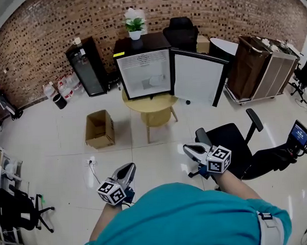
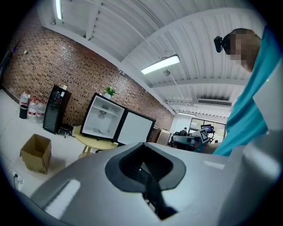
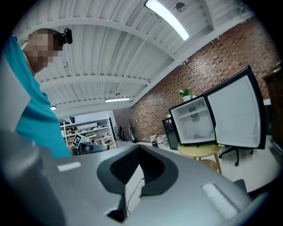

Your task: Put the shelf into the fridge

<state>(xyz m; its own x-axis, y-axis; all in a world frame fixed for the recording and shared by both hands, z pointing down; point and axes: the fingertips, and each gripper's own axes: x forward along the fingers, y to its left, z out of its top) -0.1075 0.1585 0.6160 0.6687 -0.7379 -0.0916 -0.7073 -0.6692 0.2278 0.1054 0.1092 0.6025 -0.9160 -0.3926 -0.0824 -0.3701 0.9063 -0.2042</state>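
The small black fridge (image 1: 144,74) stands open on a round yellow table (image 1: 152,103), its door (image 1: 198,77) swung out to the right. Its white inside shows in both gripper views, as fridge (image 2: 102,118) and fridge (image 3: 194,121); a thin ledge crosses the upper part. I cannot make out a loose shelf anywhere. My left gripper (image 1: 126,171) and right gripper (image 1: 187,149) are held low in front of the person's body, far from the fridge. Both are shut with nothing in them, seen also as left gripper (image 2: 142,152) and right gripper (image 3: 139,152).
An open cardboard box (image 1: 99,129) sits on the floor left of the table. A black office chair (image 1: 230,144) is close by the right gripper. A black dispenser (image 1: 87,66) and bottles (image 1: 65,87) line the brick wall. A plant (image 1: 134,26) tops the fridge.
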